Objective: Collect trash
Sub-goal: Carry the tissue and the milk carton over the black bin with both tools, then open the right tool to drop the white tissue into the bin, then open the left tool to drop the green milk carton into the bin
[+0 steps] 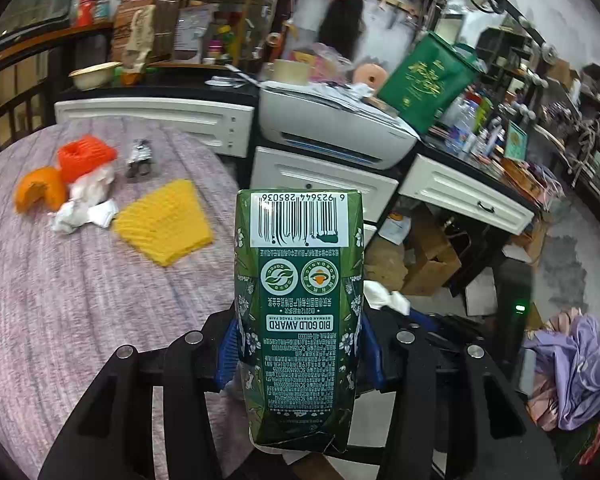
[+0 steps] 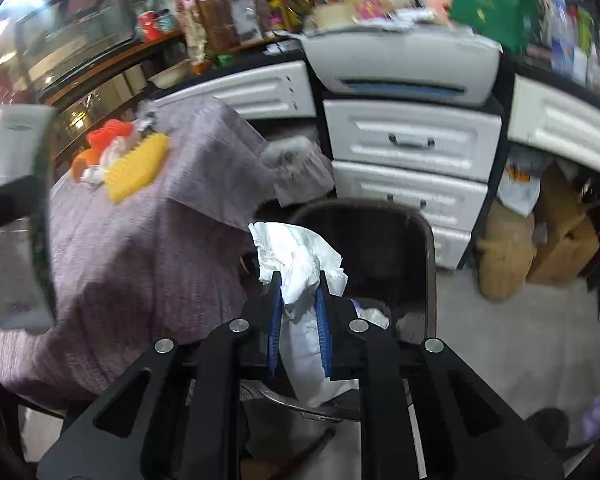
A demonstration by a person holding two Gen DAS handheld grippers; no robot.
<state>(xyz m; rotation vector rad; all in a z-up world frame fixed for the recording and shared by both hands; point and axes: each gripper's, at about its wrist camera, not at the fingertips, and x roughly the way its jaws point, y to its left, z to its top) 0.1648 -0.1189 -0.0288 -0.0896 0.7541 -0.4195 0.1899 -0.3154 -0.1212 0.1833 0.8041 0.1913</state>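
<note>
Green carton (image 1: 300, 300) stands clamped between the blue pads of the left gripper (image 1: 300, 350), barcode end pointing to twelve o'clock. White crumpled tissue (image 2: 300, 268) sits pinched in the right gripper (image 2: 300, 292), above the dark bin (image 2: 380, 248). Orange and yellow scraps (image 1: 163, 220) lie on the bench (image 1: 79, 300) at ten o'clock of the carton.

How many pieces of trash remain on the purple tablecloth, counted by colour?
Orange: 2, ribbed orange foam sleeve, orange fruit peel
Yellow: 1, ribbed yellow foam sheet
White: 1, crumpled white tissue clump
Silver: 1, crumpled silver foil wrapper
Total: 5
</note>
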